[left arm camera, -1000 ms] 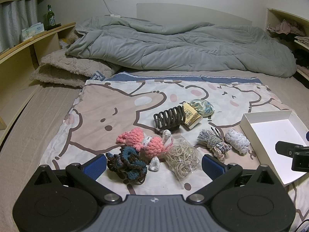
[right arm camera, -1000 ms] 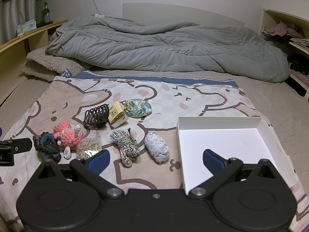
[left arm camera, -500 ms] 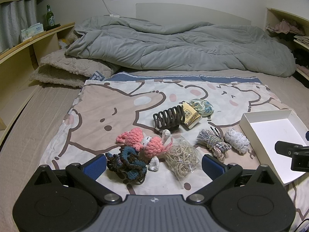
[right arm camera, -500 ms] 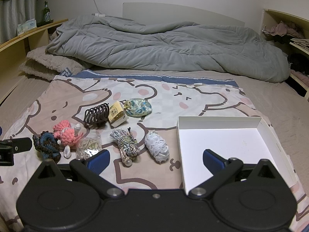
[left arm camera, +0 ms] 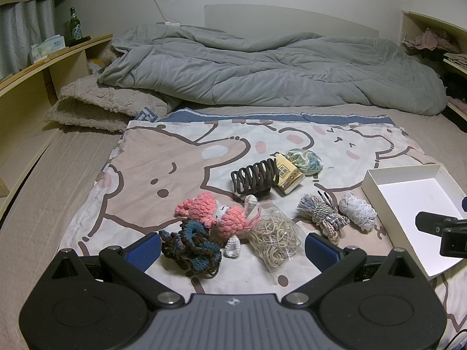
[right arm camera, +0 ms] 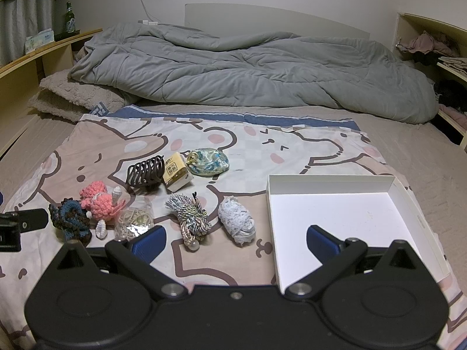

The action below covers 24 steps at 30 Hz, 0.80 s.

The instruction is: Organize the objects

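Almost nothing has changed over the last second: both grippers hang where they were, and every item lies in the same spot. That suggests the sorting has not started, and the white box (right arm camera: 344, 215) at near right holds nothing.

The left gripper (left arm camera: 233, 246) is spread wide and holds nothing. Between its blue pads lie the blue-brown crochet (left arm camera: 191, 248) and the bag of rubber bands (left arm camera: 274, 240), with the pink crochet toy (left arm camera: 217, 214) just beyond, touching both. These three crowd one another, so lifting one may drag a neighbour.

The right gripper (right arm camera: 235, 240) is likewise wide open and empty, its right finger over the box's near corner. Just ahead of it lie the tassel cord (right arm camera: 191, 218) and the white lace roll (right arm camera: 236, 220), side by side but apart, both just left of the box and probably the easiest first picks.

Farther off sit the dark hair claw (right arm camera: 146, 172), the small yellow carton (right arm camera: 176, 172) touching it, and the patterned pouch (right arm camera: 208, 162) just right of the carton. All rest on the cartoon bear sheet (right arm camera: 306, 151), whose soft surface may give under a press.

At the far end, the grey duvet (right arm camera: 248, 70) is heaped across the bed, well clear of the work.
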Available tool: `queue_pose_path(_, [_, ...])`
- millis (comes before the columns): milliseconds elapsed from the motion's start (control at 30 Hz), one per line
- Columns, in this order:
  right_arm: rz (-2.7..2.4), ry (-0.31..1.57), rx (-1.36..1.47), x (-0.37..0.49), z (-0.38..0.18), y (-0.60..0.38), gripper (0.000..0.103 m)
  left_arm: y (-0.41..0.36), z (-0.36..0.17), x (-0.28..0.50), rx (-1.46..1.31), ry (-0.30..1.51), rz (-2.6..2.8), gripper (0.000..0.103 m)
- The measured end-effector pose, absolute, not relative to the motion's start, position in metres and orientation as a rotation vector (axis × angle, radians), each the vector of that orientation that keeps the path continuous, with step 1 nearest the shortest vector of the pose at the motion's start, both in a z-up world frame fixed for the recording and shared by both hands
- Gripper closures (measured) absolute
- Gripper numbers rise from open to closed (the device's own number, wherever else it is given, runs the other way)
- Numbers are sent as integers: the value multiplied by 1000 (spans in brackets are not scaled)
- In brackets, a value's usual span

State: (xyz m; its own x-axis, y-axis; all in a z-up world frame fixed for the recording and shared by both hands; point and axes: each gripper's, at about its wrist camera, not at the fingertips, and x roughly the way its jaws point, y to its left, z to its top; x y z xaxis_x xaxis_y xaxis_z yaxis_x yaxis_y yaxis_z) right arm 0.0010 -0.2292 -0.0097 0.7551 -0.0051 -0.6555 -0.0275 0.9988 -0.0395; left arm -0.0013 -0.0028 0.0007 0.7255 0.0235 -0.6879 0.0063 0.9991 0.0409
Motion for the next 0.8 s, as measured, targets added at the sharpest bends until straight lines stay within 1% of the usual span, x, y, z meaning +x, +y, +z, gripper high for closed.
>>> queue_pose_path(800, [8, 708, -45, -1, -11, -228, 0, -2, 0, -1, 52, 747, 23, 0])
